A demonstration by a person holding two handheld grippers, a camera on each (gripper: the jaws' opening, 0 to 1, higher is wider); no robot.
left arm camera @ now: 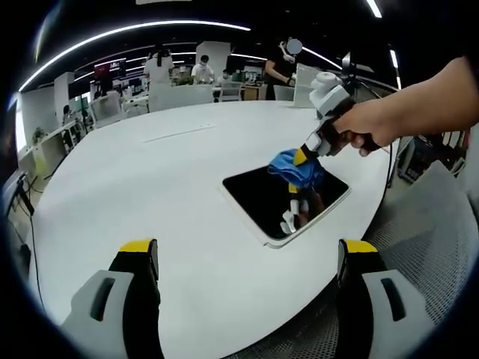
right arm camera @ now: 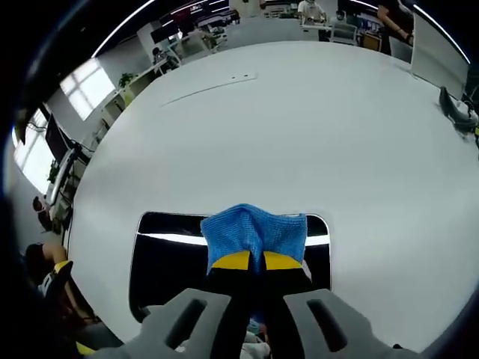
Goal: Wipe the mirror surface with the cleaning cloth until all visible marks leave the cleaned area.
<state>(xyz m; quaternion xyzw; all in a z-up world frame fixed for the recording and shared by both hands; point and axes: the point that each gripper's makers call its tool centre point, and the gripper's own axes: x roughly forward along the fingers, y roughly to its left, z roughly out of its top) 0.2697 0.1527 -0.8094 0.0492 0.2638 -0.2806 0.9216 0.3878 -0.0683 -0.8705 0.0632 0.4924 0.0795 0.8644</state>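
A dark rectangular mirror with a white frame lies flat on the white table near its right edge. A blue cleaning cloth rests on the mirror's far part, pinched by my right gripper, which a hand holds from the upper right. In the right gripper view the cloth bunches just beyond the shut yellow-tipped jaws of my right gripper, over the mirror. My left gripper stands open near the table's front, well short of the mirror, with nothing between its jaws.
The big white round table spreads to the left and back. A grey perforated chair seat lies off the table's right edge. People and desks stand far behind. A dark object sits at the table's right edge.
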